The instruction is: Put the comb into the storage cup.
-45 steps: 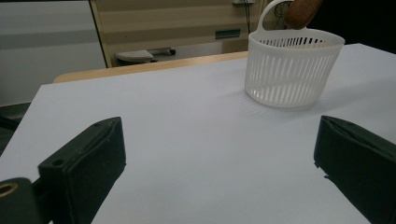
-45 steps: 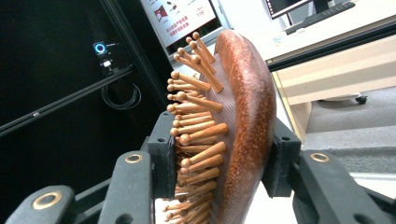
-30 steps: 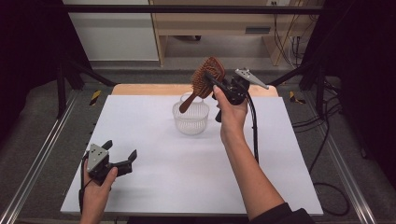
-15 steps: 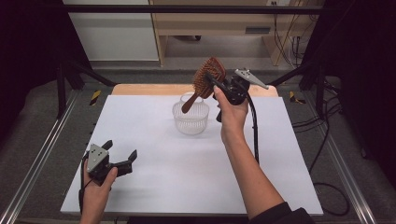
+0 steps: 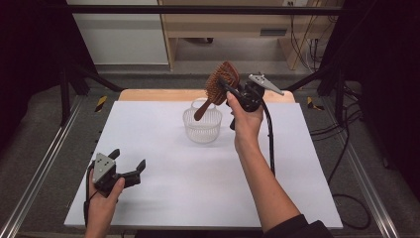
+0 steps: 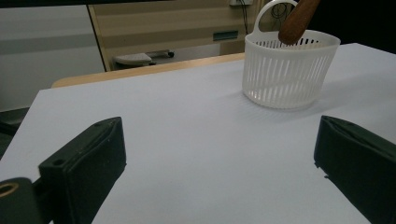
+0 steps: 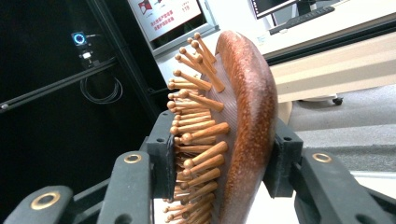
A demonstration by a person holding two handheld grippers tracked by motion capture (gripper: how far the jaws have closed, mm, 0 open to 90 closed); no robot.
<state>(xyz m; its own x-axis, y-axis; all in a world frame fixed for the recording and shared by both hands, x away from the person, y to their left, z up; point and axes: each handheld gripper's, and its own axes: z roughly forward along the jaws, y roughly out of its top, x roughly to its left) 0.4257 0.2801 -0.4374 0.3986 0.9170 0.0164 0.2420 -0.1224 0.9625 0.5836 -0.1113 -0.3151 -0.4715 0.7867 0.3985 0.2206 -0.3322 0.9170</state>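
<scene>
1. Right now the right tool (image 5: 229, 88) is clamped on the hairbrush (image 5: 222, 82) head, above the basket (image 5: 202, 127).
2. Its handle slants toward seven o'clock, tip at the basket's mouth.
3. Farther off, the left tool (image 5: 130, 164) rests spread wide on the table (image 5: 163, 198).

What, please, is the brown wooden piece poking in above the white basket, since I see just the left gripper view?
Observer: It is the handle of a wooden hairbrush, seen whole from the high view.
Operator: Is anything holding it?
Observer: Yes, the right gripper is shut on the brush head, one jaw on the bristles, the other on the back.
Operator: Has it touched the basket?
Observer: From the high view the handle tip hangs over the rim; I cannot tell contact.
</scene>
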